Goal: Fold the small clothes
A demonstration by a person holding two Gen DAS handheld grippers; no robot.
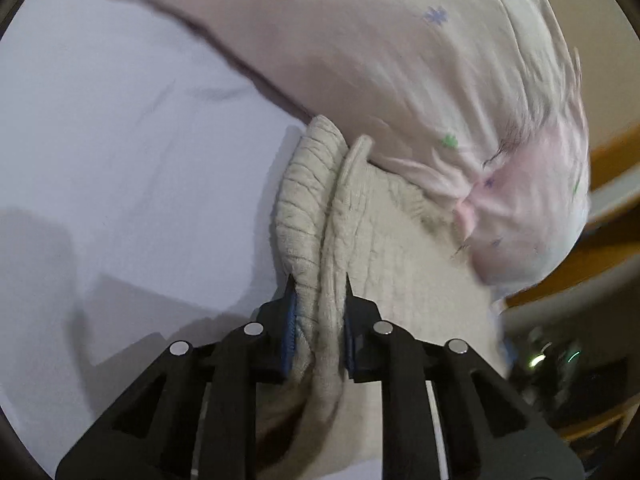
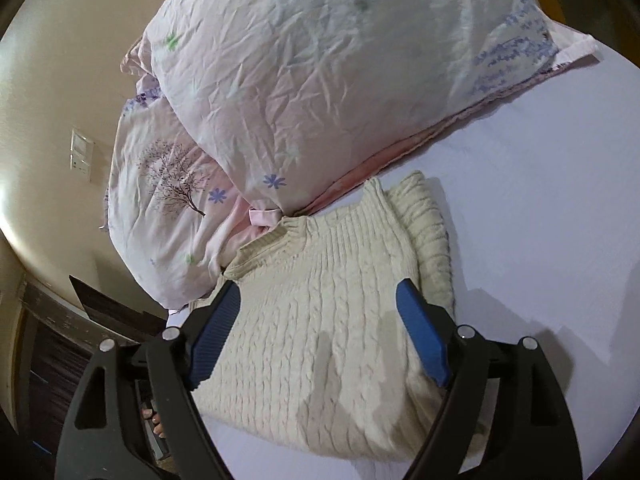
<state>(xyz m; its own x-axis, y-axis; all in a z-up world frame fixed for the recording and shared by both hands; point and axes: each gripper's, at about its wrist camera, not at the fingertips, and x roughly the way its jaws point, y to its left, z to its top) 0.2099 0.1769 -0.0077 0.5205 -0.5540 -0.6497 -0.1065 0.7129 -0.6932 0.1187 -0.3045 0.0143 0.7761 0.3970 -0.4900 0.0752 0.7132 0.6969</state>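
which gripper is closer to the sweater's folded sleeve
Left. The left gripper is shut on the sleeve, pinching its ribbed fold. The right gripper hangs open over the sweater body, with the sleeve off beyond its fingertips.

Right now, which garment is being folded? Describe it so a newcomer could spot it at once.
On the pale sheet, just below the big flowered pillow, lies a cream sweater. The left tool pinches its ribbed edge. Its chunky cable knit sets it apart from the smooth, printed bedding beside it.
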